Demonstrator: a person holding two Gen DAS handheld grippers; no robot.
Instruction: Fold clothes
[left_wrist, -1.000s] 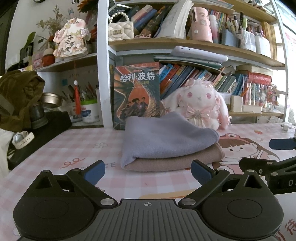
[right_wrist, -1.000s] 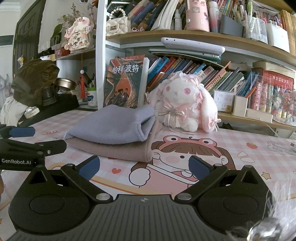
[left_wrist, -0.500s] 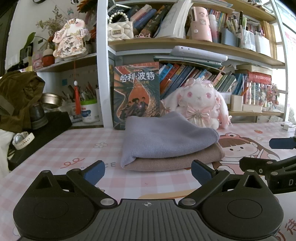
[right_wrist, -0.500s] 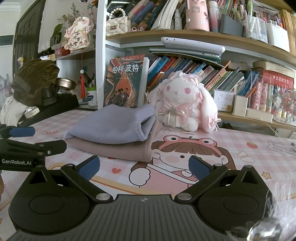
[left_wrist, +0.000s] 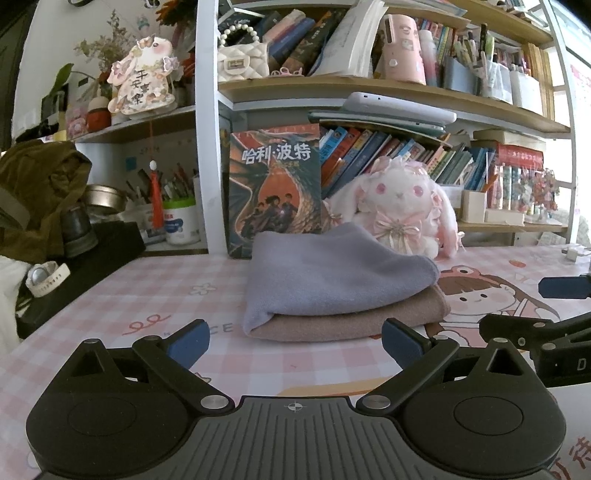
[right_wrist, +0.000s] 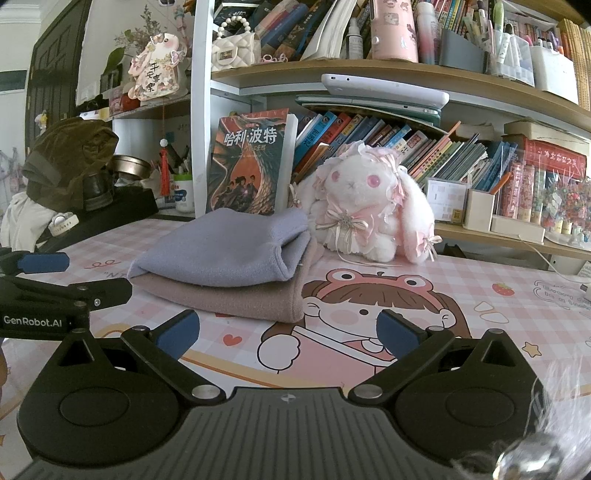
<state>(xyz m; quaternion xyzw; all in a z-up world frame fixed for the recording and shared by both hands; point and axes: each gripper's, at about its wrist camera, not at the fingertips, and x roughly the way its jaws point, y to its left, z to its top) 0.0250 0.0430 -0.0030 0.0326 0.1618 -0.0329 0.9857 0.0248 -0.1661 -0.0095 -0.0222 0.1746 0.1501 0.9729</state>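
A folded lavender cloth (left_wrist: 332, 273) lies on top of a folded tan cloth (left_wrist: 354, 323) on the pink checked table mat (left_wrist: 147, 295). The stack also shows in the right wrist view, lavender (right_wrist: 225, 251) over tan (right_wrist: 243, 299). My left gripper (left_wrist: 294, 341) is open and empty, just in front of the stack. My right gripper (right_wrist: 287, 330) is open and empty, in front of the stack's right end. Each gripper shows at the edge of the other's view.
A plush white and pink rabbit (left_wrist: 402, 210) and an upright book (left_wrist: 275, 192) stand behind the stack against a full bookshelf (left_wrist: 369, 85). An olive bag (left_wrist: 37, 192), a black box (left_wrist: 74, 258) and a watch (left_wrist: 46, 278) sit at the left.
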